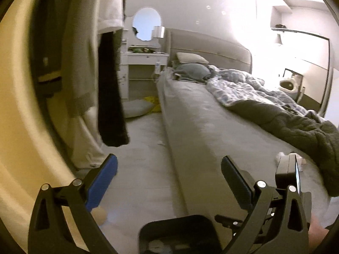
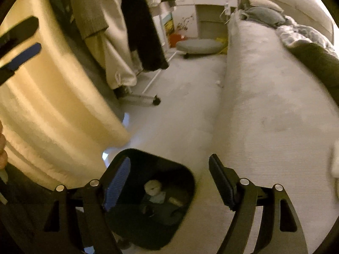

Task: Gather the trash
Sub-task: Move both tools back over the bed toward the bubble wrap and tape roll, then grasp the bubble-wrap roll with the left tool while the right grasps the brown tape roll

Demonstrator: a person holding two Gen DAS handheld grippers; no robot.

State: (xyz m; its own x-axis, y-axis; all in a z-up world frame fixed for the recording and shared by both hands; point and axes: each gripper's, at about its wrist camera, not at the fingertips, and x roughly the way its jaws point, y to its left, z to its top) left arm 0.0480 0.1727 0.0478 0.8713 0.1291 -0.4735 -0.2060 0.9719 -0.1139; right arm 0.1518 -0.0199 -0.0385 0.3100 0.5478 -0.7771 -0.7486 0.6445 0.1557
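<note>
Crumpled wad [image 2: 153, 187] sits in the black bin [image 2: 118, 163]; right claw [image 2: 169, 182] and left claw [image 1: 169, 169] both apart, empty; white scrap [image 2: 217, 82] waits on the floor at the bed's [image 2: 264, 105] edge.

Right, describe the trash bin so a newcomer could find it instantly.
Start at the bed and follow its near side down to the pale floor. There, beside the cream curtain, stands the trash bin: black, rounded-square, open-topped, with crumpled scraps inside.

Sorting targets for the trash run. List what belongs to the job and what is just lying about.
Job:
bin
crumpled wad in the bin
white scrap on the floor by the bed
right gripper, open, empty

Lying about:
bed
pillows
hanging clothes
floor cushion
curtain
</note>
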